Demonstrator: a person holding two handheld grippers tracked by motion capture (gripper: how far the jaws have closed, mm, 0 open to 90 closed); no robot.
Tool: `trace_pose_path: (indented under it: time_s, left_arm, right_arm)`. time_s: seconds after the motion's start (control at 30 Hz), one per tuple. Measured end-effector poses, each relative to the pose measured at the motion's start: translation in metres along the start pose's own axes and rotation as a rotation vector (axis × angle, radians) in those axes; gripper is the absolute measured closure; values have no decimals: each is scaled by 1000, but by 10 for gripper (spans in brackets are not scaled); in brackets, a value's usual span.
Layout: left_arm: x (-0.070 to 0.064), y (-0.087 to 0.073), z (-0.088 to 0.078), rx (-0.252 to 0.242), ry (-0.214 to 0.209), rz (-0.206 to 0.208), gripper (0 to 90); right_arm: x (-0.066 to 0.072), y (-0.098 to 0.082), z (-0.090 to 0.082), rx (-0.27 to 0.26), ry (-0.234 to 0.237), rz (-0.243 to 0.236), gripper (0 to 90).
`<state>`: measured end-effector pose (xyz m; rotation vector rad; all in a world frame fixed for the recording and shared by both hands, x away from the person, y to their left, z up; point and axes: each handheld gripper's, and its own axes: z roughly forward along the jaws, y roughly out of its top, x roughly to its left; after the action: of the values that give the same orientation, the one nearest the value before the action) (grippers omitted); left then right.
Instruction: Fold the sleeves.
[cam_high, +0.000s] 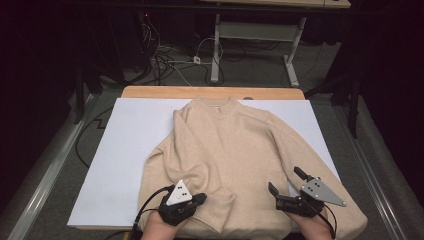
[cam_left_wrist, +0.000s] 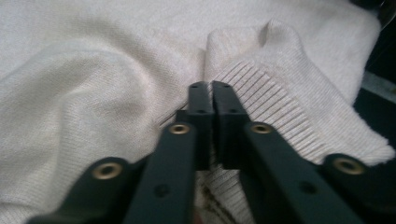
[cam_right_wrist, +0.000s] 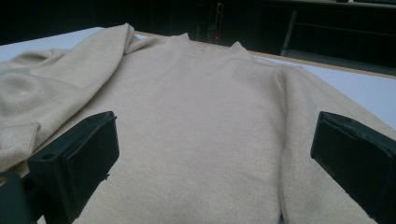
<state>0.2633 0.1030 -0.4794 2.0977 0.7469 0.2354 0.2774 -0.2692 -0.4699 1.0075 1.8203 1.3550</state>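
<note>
Sweater (cam_high: 235, 150) | soft, light, limp knit | grip at ribbed cuff (cam_left_wrist: 275, 112) or hem | left fingers (cam_left_wrist: 201, 100) clenched, cuff alongside | right fingers (cam_right_wrist: 88, 149) released.

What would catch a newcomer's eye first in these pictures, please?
A beige knitted sweater lies spread over the white sheet on the table, its left sleeve folded in across the body. Near its lower edge, the left claw is shut at the ribbed cuff, while the right claw stands wide open above the hem.
</note>
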Motion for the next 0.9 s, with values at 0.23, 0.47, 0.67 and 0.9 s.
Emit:
trace_pose_path:
  time_s: [0.23,0.47,0.67,0.9]
  left_arm:
    - [-2,1,-7,-38,9,13,876]
    - [0,1,-17,-74,28,1,875]
    - [10,-3,-11,-44,15,-57,621]
    - [8,-3,-3,7,28,-55,483]
  right_arm:
    - [0,1,-1,-2,2,-3,16]
    - [0,1,0,-3,3,-3,16]
    - [0,1,-1,-2,3,-7,16]
    - [0,1,-1,-3,2,-10,16]
